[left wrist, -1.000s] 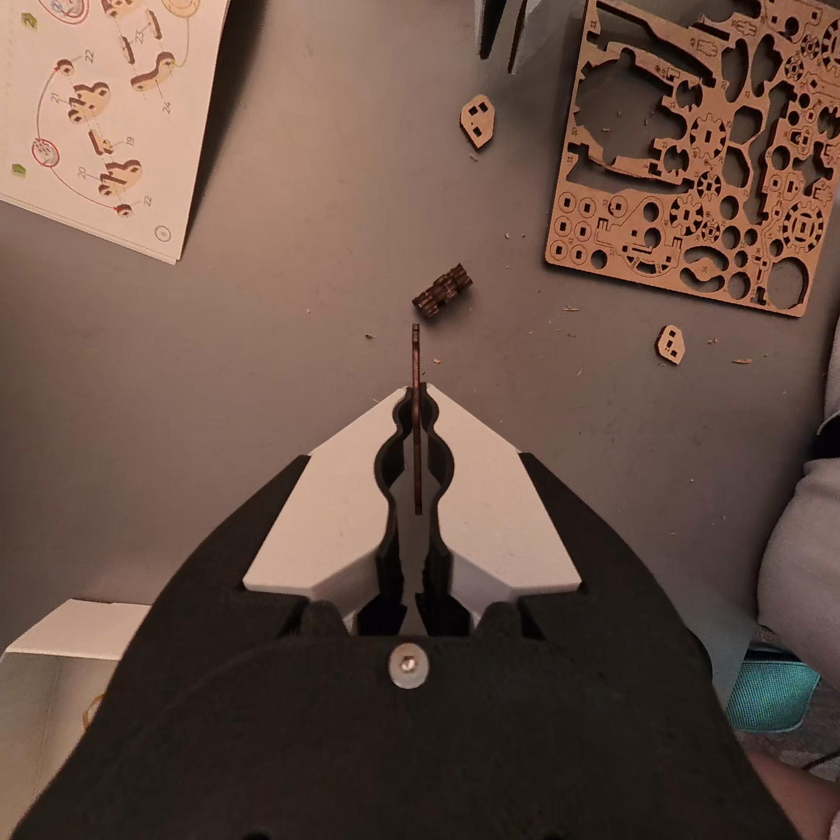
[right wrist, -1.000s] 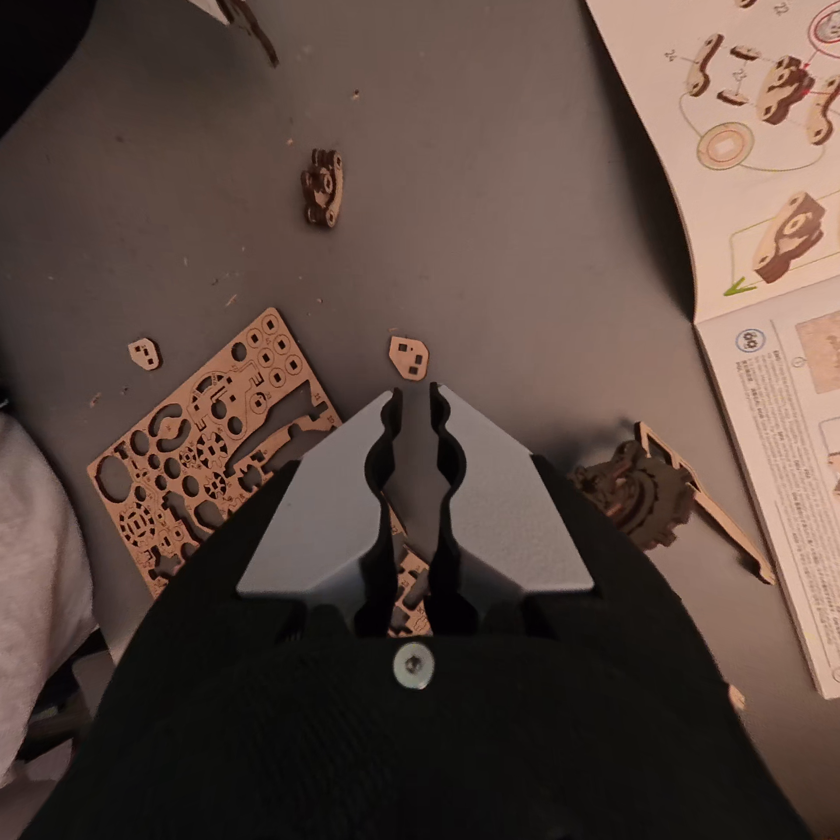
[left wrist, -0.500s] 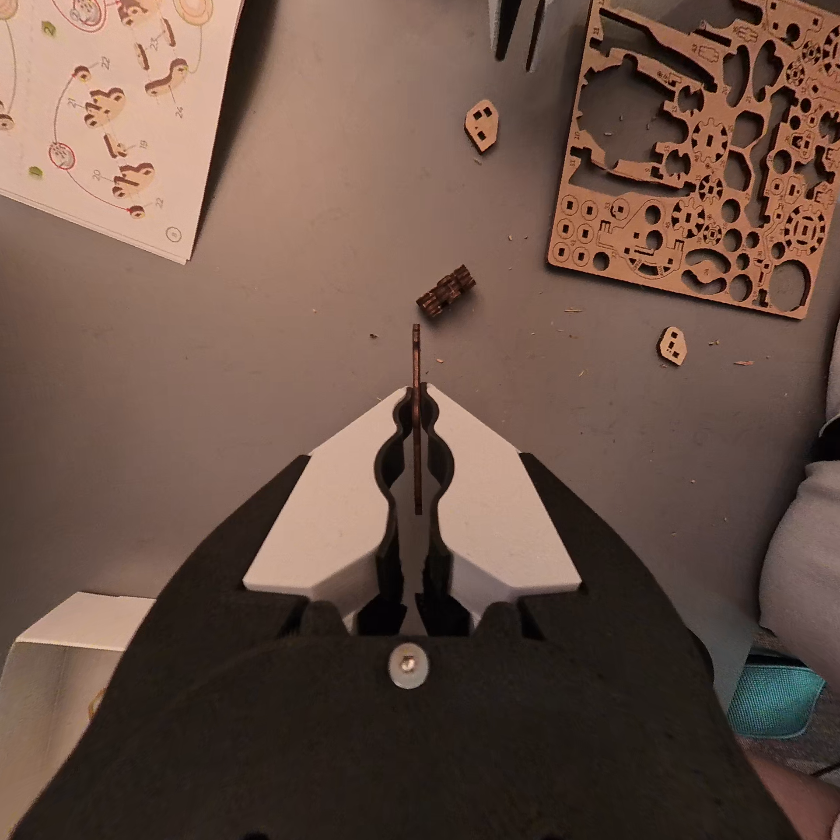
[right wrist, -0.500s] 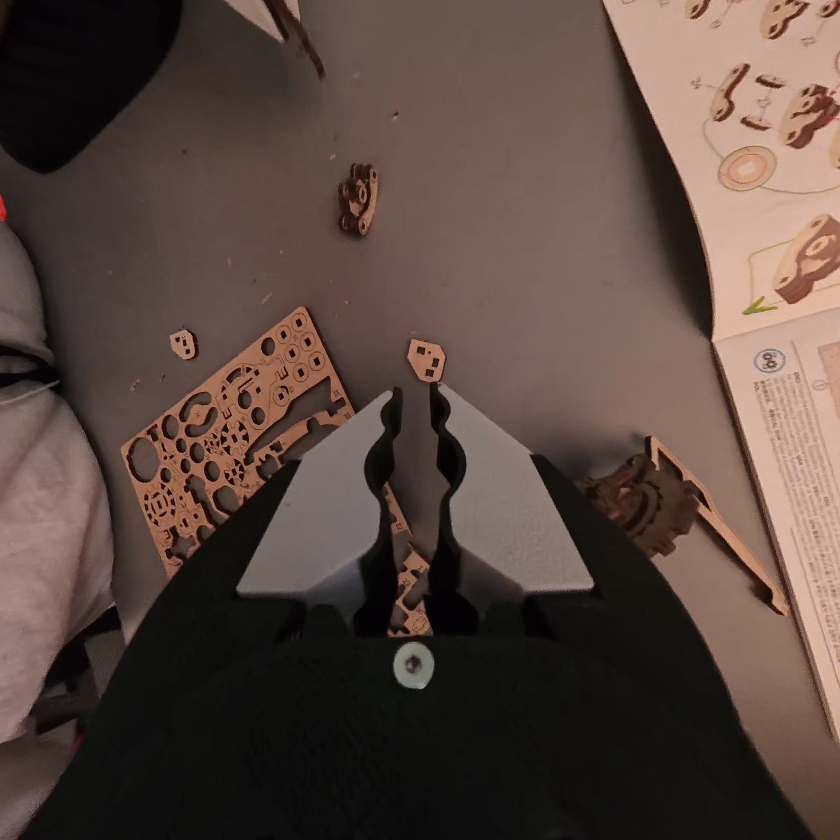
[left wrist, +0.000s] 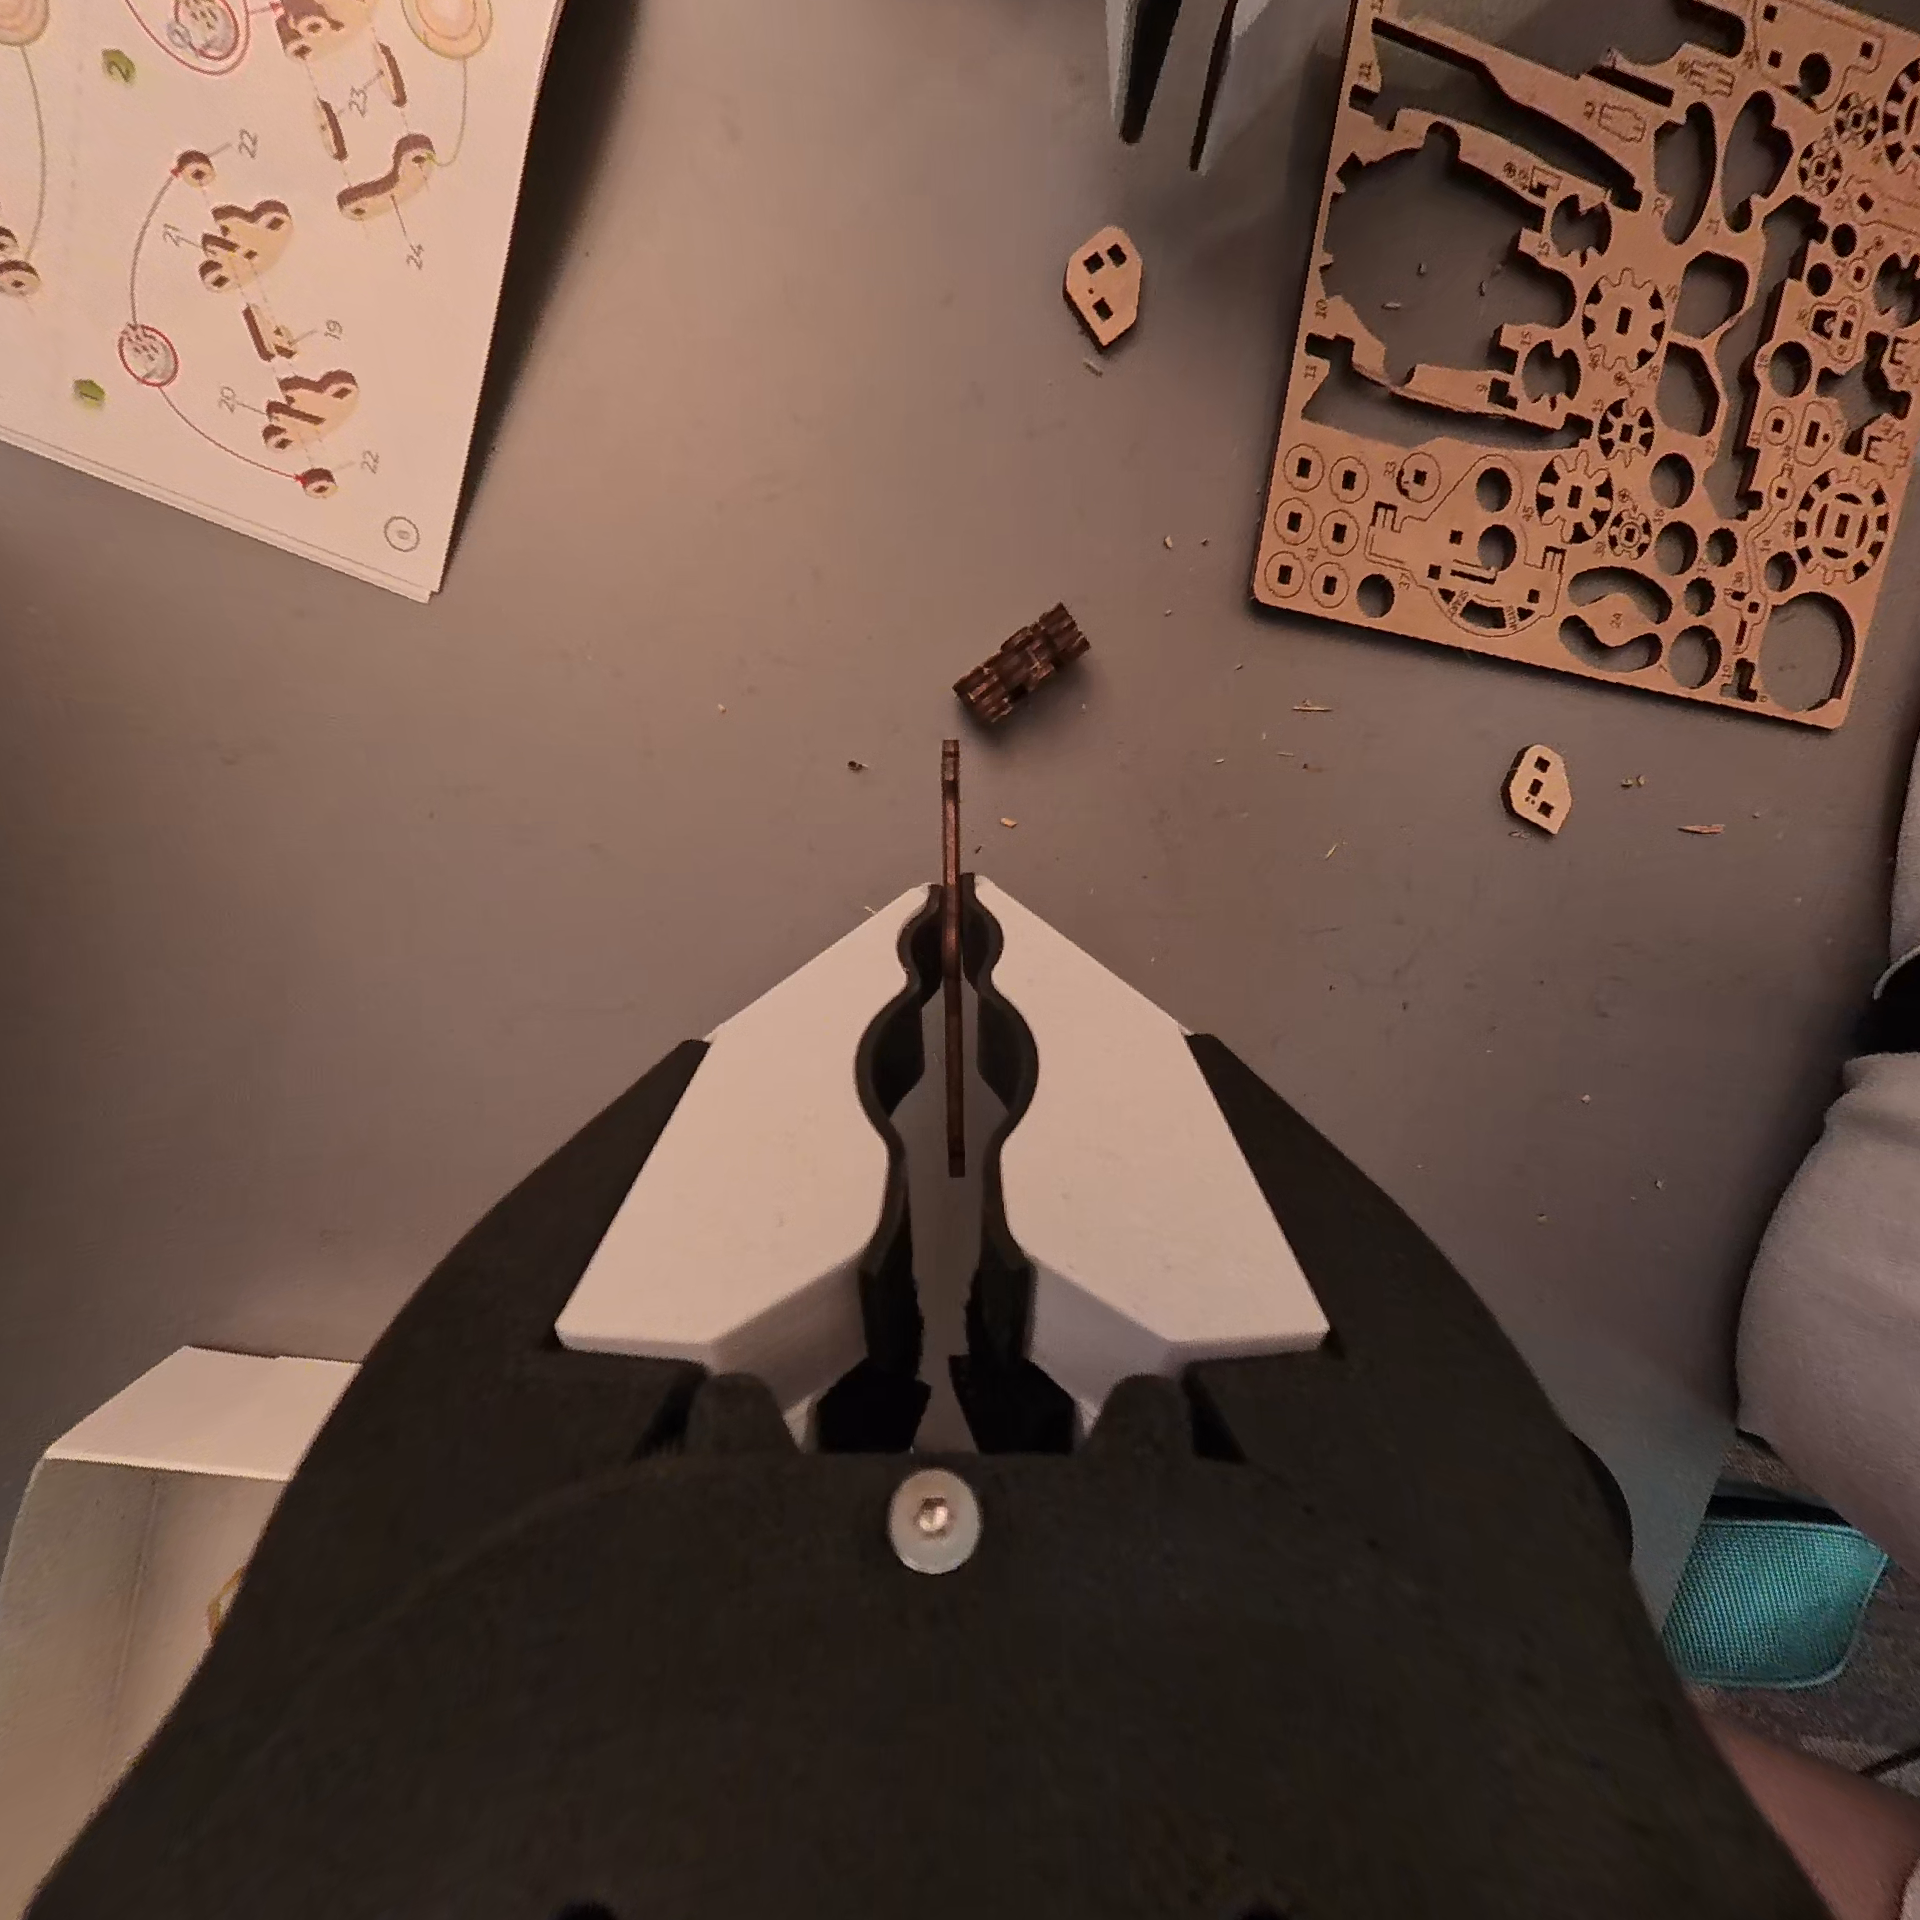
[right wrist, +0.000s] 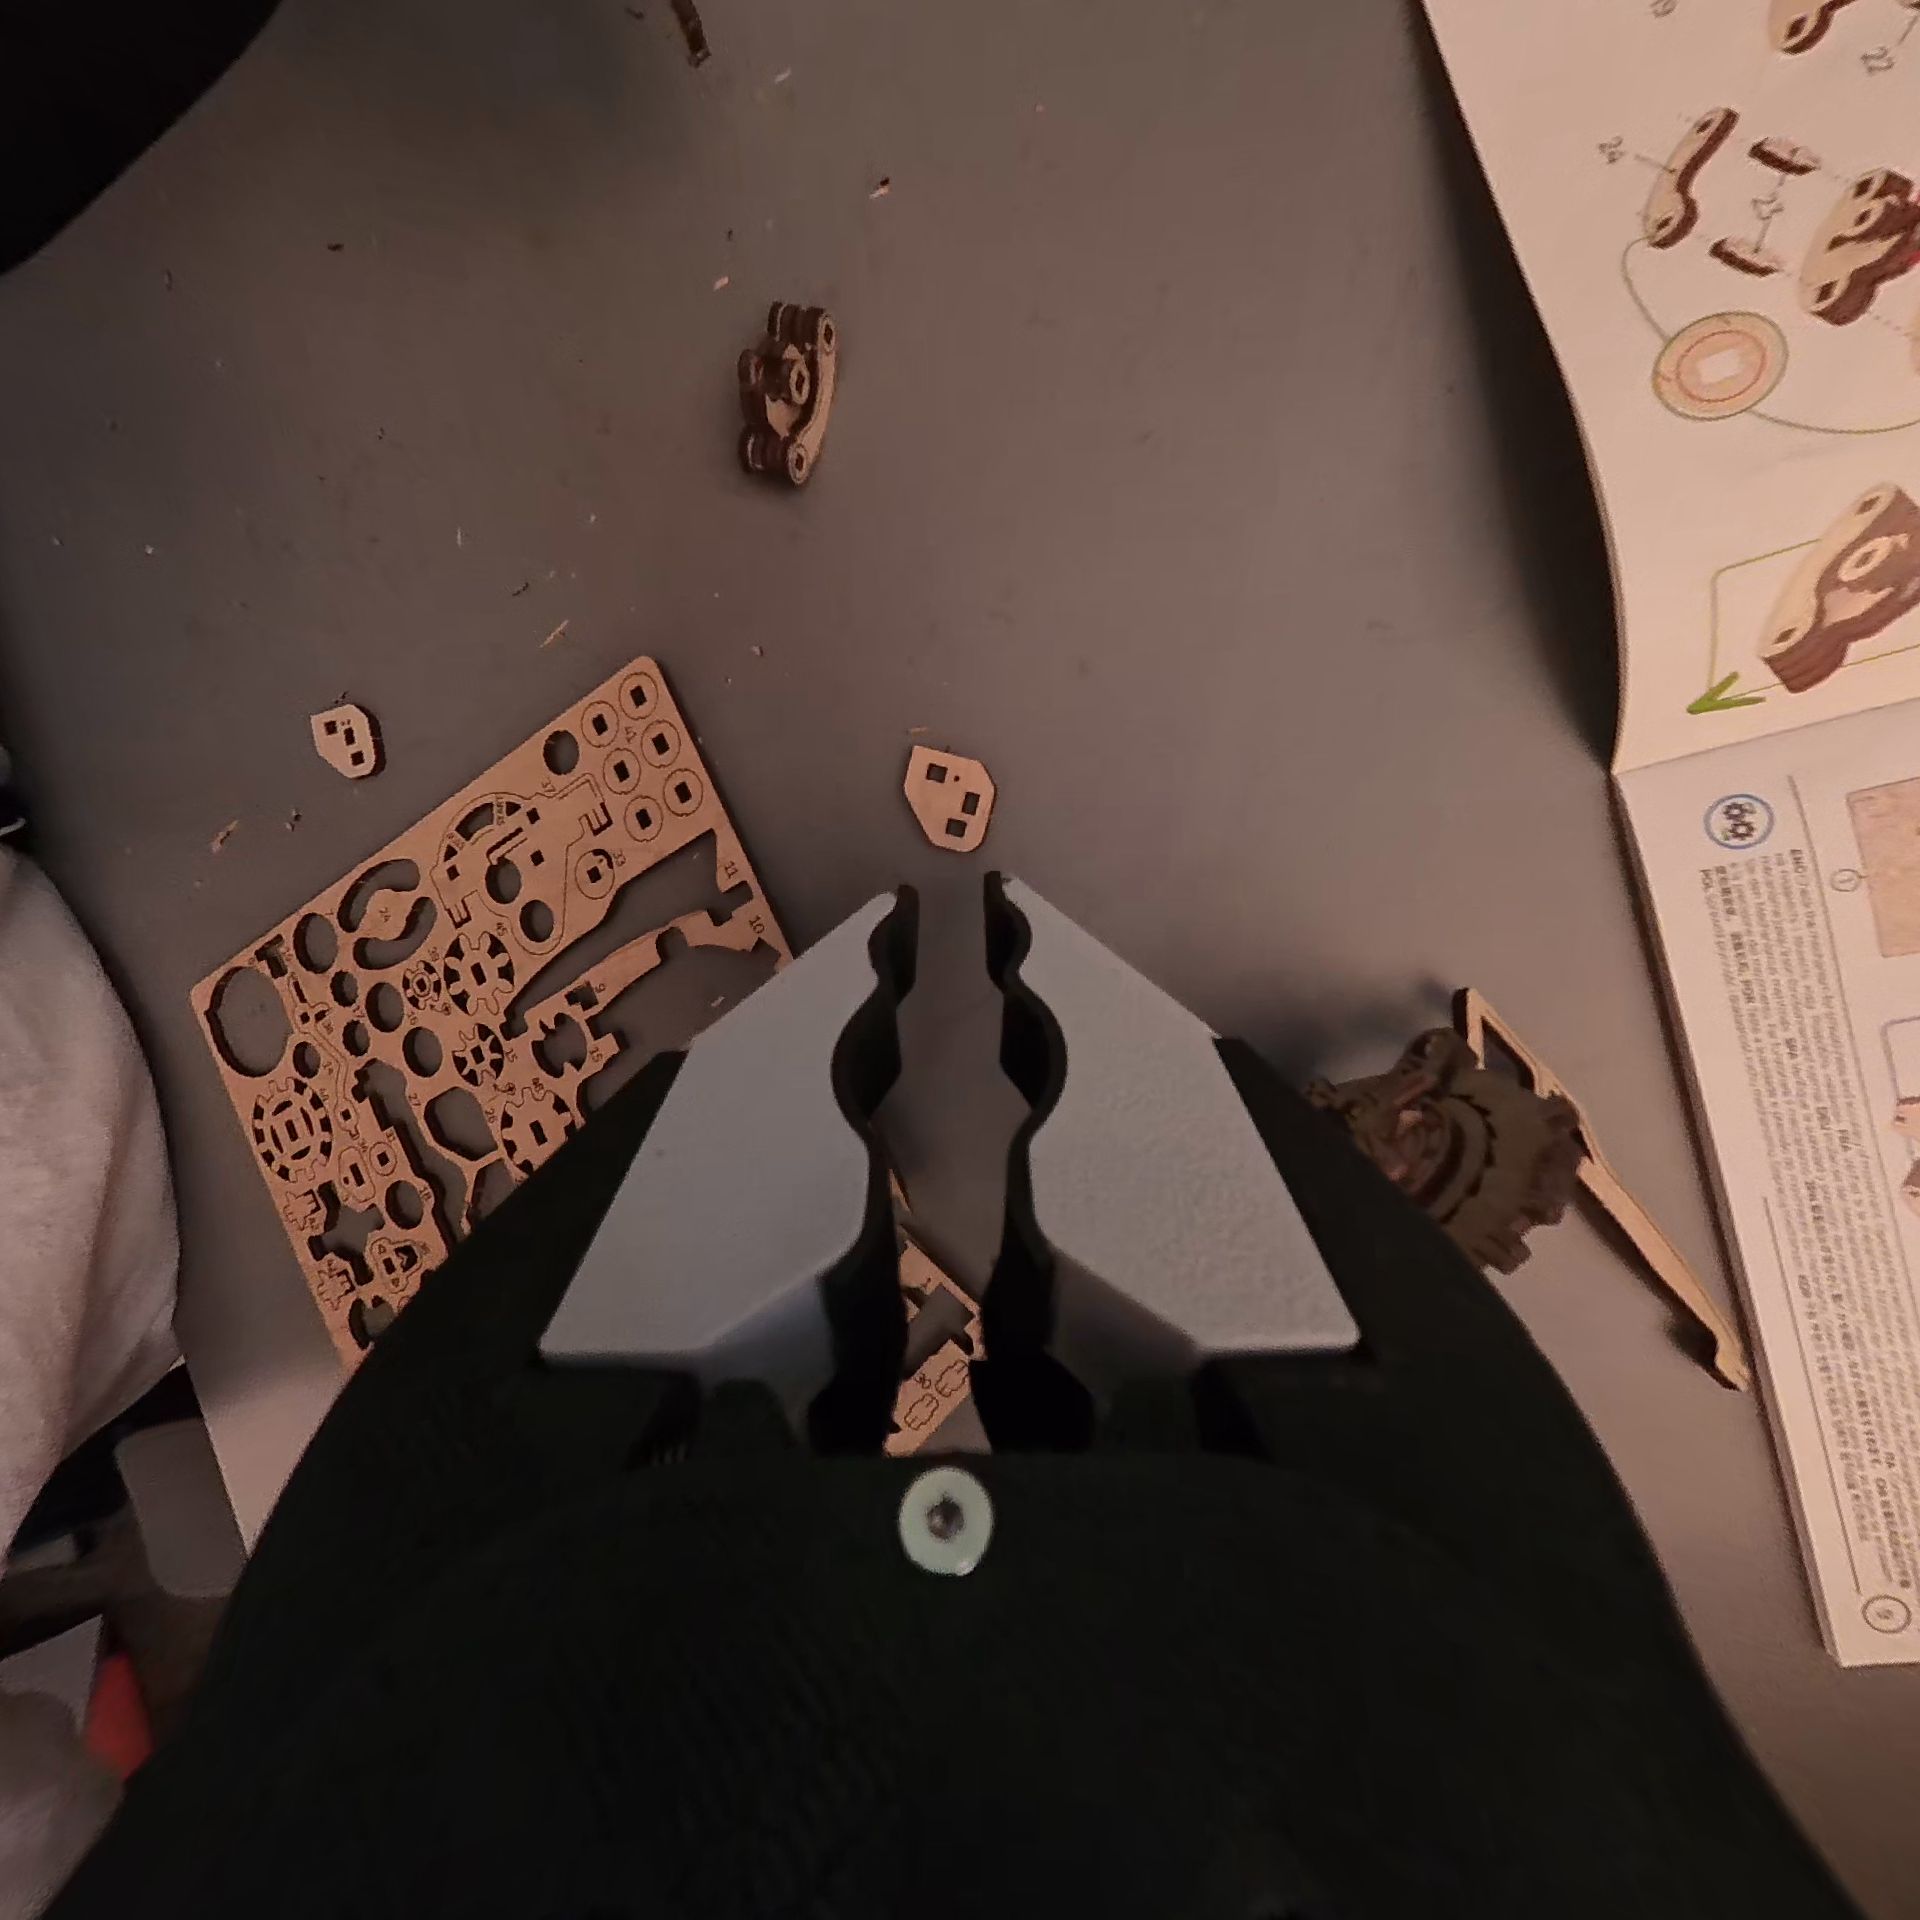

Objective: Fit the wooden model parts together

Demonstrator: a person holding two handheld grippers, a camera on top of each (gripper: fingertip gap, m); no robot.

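My left gripper [left wrist: 950, 896] is shut on a thin flat wooden piece [left wrist: 951, 831], held edge-on above the grey table. A small dark stacked wooden assembly [left wrist: 1020, 661] lies just beyond its tip; it also shows in the right wrist view [right wrist: 788, 391]. My right gripper [right wrist: 950, 894] is open and empty, its tips just short of a small flat wooden piece with square holes [right wrist: 948, 798]. That piece shows in the left wrist view [left wrist: 1108, 285] too. A second small flat piece [left wrist: 1538, 790] lies right of the left gripper, and shows in the right wrist view [right wrist: 347, 738].
A laser-cut wooden sheet with punched-out holes [left wrist: 1621, 343] lies at the right, partly under my right gripper [right wrist: 436, 1029]. An instruction booklet [left wrist: 229, 260] [right wrist: 1766, 520] lies open. A dark gear assembly on a wooden frame [right wrist: 1455, 1132] sits right of my right gripper. A white box [left wrist: 125, 1538] stands lower left. There is about 15 cm between the tips of the two grippers.
My right gripper has moved forward and swung, so the small holed piece now lies closer to its tips. The left gripper has shifted slightly, still holding the thin piece.
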